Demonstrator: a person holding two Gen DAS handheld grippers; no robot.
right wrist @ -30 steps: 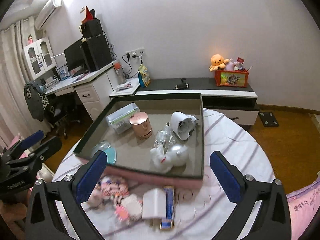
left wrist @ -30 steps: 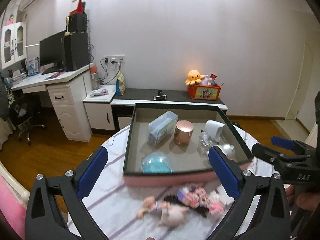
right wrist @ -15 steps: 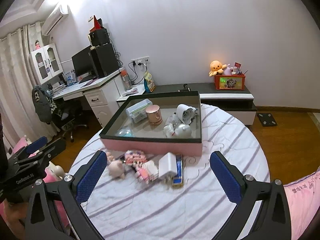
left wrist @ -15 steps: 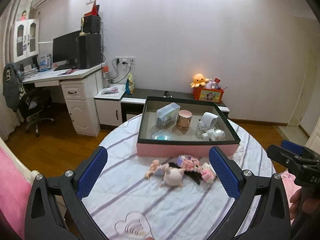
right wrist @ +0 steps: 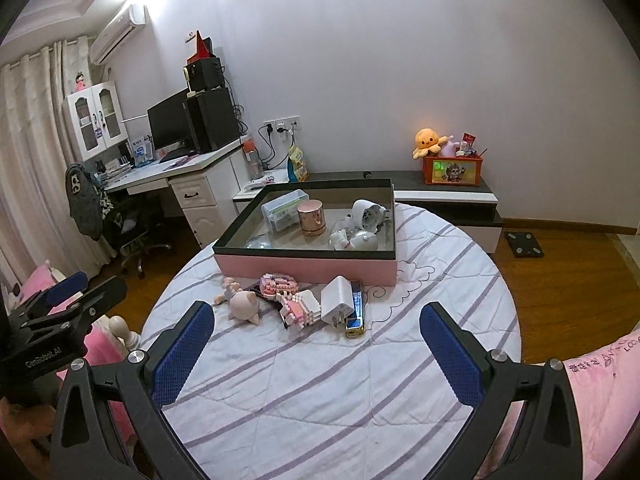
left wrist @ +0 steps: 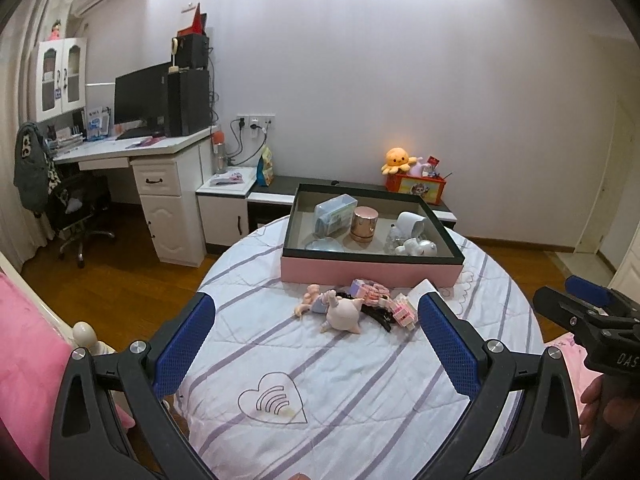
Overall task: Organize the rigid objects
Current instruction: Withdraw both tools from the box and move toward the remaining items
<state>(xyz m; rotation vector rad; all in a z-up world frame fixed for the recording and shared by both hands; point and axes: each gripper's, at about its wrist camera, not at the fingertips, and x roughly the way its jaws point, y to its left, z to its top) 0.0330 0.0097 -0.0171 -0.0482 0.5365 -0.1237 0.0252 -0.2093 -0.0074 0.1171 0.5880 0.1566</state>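
Observation:
A pink box with a dark rim [left wrist: 370,270] [right wrist: 304,266] stands on the round table and holds a clear case [left wrist: 335,214], a copper jar [left wrist: 364,224] [right wrist: 311,216], a white cup [right wrist: 366,212] and a white figure [right wrist: 356,240]. In front of it lie a pink pig toy [left wrist: 346,314] [right wrist: 245,306], pink brick models [left wrist: 370,294] [right wrist: 298,304], a white charger [right wrist: 338,300] and a lighter [right wrist: 355,312]. My left gripper [left wrist: 316,340] and right gripper [right wrist: 316,340] both stand open and empty, held back above the near side of the table.
The table wears a white cloth with purple stripes [left wrist: 360,380]. A desk with a monitor [left wrist: 140,96] stands at the left, a low cabinet with an orange plush [left wrist: 398,160] behind. Pink bedding [left wrist: 24,360] [right wrist: 600,400] borders the table. A hand [left wrist: 596,404] shows at the lower right.
Both grippers have drawn back and up from the box, so the whole table and the loose toys now lie in view. Nothing was taken hold of.

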